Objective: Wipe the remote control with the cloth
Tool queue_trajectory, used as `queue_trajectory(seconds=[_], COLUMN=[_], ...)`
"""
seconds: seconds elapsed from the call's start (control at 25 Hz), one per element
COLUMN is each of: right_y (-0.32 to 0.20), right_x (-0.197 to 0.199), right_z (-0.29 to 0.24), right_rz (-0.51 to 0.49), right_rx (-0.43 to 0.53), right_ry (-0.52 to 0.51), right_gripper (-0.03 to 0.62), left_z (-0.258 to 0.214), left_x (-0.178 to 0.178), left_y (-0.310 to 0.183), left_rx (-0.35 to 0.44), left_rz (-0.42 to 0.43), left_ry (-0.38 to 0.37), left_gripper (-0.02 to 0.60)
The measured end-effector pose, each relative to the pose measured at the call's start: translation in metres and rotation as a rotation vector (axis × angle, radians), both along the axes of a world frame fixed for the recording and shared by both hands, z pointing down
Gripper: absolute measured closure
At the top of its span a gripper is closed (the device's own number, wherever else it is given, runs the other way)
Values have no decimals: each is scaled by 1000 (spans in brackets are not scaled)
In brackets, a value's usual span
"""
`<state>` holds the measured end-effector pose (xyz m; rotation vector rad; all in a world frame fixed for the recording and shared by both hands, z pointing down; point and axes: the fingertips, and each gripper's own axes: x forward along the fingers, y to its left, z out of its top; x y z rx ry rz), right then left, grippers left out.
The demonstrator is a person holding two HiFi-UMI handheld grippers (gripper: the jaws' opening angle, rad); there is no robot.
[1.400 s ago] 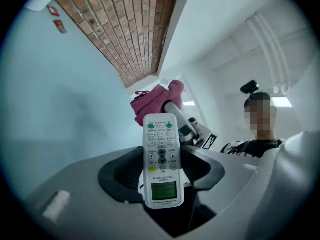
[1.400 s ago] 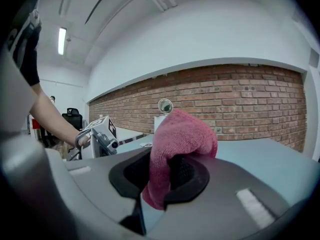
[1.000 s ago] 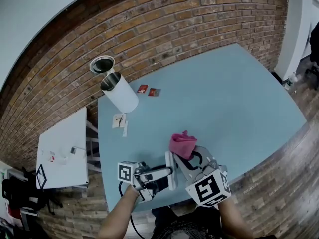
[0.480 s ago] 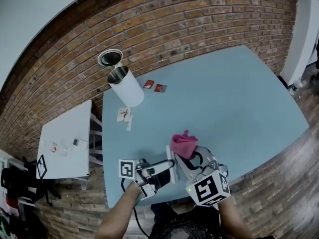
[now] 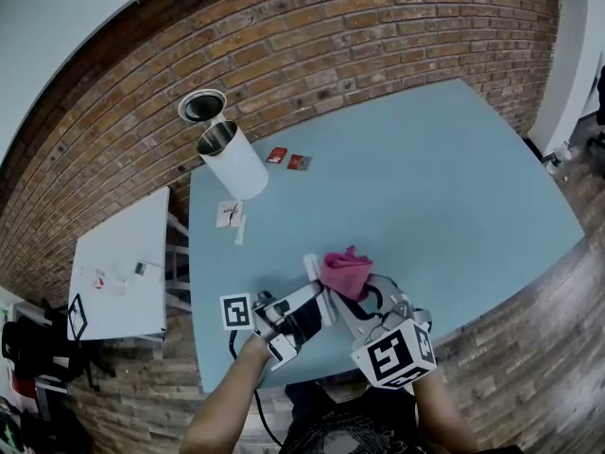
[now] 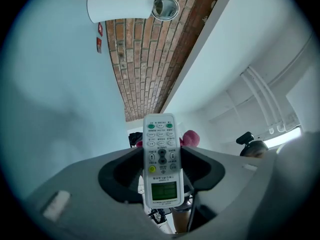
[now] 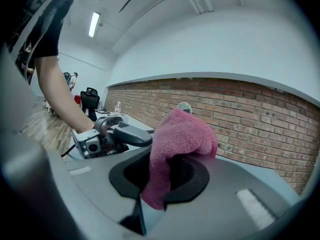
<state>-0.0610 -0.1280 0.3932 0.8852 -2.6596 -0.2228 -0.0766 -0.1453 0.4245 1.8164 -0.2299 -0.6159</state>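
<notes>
At the far left, beside the blue worktop (image 5: 425, 187), stood a small white side table (image 5: 123, 272). Near the worktop's back left corner a white can (image 5: 234, 166) stood open-topped, with paper slips (image 5: 228, 214) in front of it and two small red packets (image 5: 286, 159) just to its right. Closer to the person, the left gripper (image 6: 161, 156) had its jaws clamped on the sides of the white remote control (image 6: 160, 134). The keypad faced that gripper's camera, the display end sat nearest the gripper body, and the far end stuck out past the jaw tips. That far end lay close by the pink cloth (image 7: 182, 134); contact could not be made out. To the right, the right gripper (image 7: 167, 171) held its jaws clenched on the cloth, which bulged above them while a fold hung down between.
</notes>
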Motion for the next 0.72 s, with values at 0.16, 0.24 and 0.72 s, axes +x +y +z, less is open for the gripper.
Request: queue_trajectory(seconds=[0.16,0.24,0.72], right_y=[-2,-3,-6], right_x=[1,2,7], right_z=[4,7,5], right_rz=[-4,-5,2], right_rx=[2,5,-32], right_ry=[-1,-4,-41], right_gripper=[531,532,531], left_z=[0,-1,-5], left_x=[-4,-8,-24], left_y=[-10,-17,-45], left_rx=[-20,-28,-60], left_rz=[-49,-77,-228], left_ry=[12,26,60], left_gripper=[344,344,344])
